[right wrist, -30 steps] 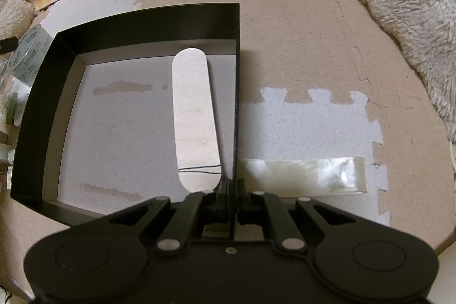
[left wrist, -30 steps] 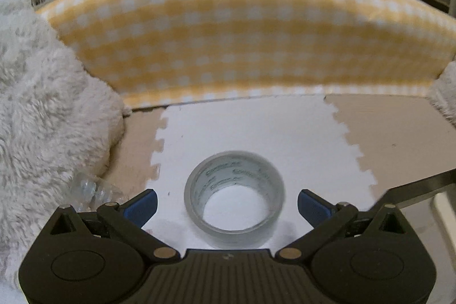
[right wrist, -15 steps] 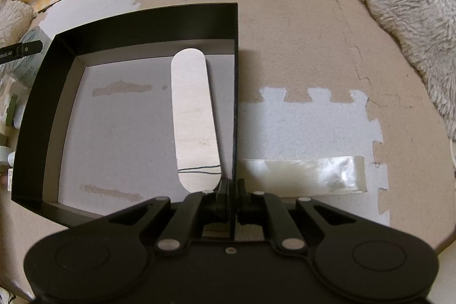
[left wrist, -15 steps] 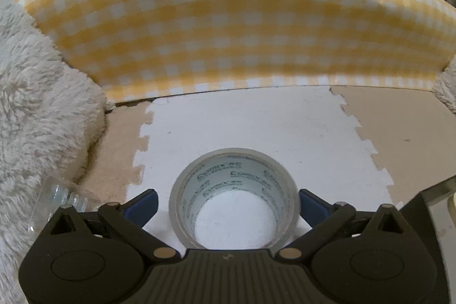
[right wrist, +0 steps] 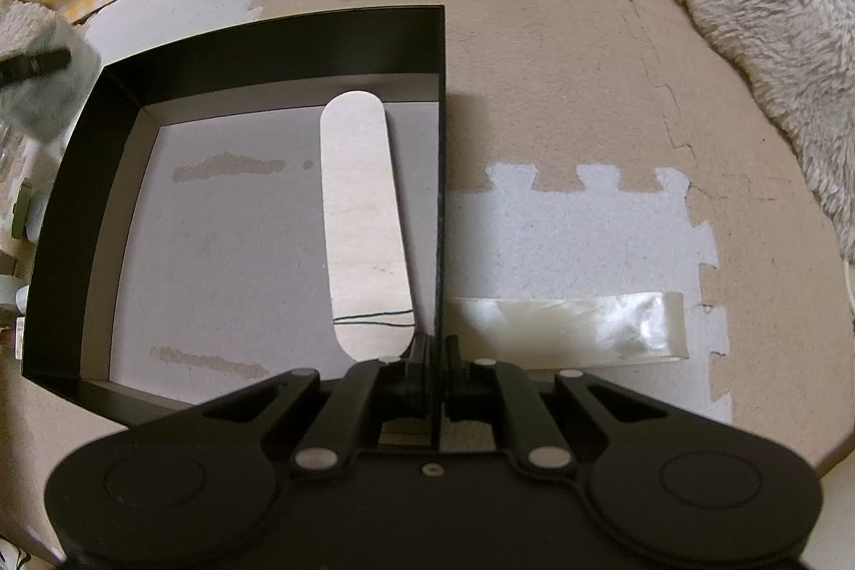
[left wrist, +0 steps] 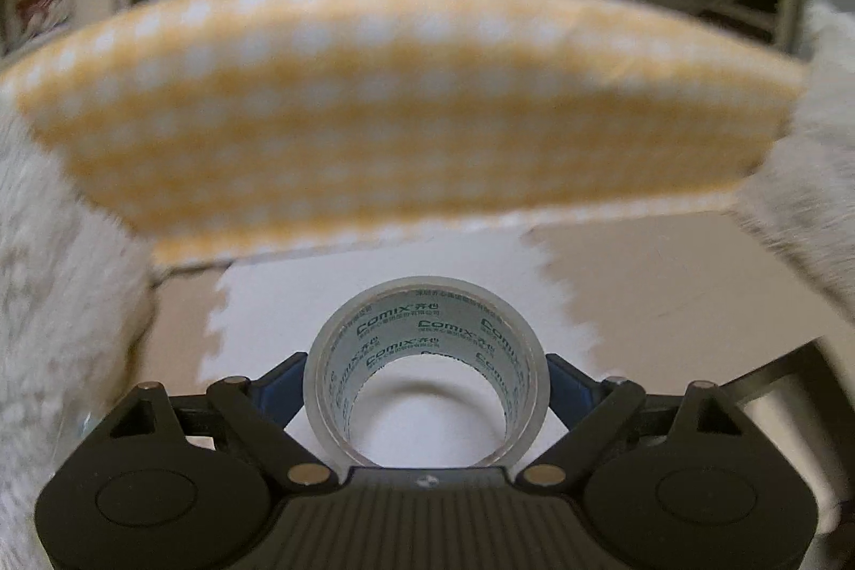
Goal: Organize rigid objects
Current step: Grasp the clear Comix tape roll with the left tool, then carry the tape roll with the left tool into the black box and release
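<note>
Left wrist view: your left tongs [left wrist: 426, 383] are closing around a clear tape roll [left wrist: 426, 372], blue pads touching both its sides, above a white mat.

Right wrist view: your right tongs [right wrist: 437, 359] are clenched on the black tray's [right wrist: 267, 41] wall; a wooden stick [right wrist: 363, 217] lies inside.

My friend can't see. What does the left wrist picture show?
A roll of clear tape sits between the blue pads of the left tongs, which are closing on it. Behind it are a white foam mat and a blurry yellow checked cushion.
</note>
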{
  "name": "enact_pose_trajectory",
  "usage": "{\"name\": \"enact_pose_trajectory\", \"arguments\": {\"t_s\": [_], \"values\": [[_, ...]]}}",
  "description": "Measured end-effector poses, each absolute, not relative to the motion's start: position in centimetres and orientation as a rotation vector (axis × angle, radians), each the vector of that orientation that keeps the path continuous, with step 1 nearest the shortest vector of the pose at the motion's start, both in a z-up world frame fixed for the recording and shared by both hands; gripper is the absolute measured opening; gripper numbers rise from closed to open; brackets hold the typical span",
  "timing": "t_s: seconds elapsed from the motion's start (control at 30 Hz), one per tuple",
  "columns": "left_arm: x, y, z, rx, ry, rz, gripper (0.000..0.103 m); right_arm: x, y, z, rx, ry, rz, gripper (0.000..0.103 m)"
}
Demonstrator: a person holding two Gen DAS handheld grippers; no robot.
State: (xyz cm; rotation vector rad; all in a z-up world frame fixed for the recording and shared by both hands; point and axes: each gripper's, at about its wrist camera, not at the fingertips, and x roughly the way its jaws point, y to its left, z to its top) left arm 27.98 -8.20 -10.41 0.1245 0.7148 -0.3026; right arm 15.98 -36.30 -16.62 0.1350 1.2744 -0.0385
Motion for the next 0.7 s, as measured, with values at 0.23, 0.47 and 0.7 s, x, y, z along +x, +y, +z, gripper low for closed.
{"name": "enact_pose_trajectory", "arguments": {"t_s": [0.23, 0.47, 0.7], "values": [[24.3, -13.7, -6.4, 0.147, 0.678, -0.566, 0.09, 16.0, -36.3, -16.6, 0.136, 1.274, -0.04, 0.006], [21.4, -18.0, -8.4, 0.255, 0.781, -0.749, 0.09, 16.0, -36.3, -16.6, 0.137, 1.274, -0.04, 0.006], [20.7, -19.4, -11.9, 0.364, 0.792, -0.759, 0.09, 15.9, -36.2, -16.6, 0.135, 1.274, -0.04, 0.006]]}}
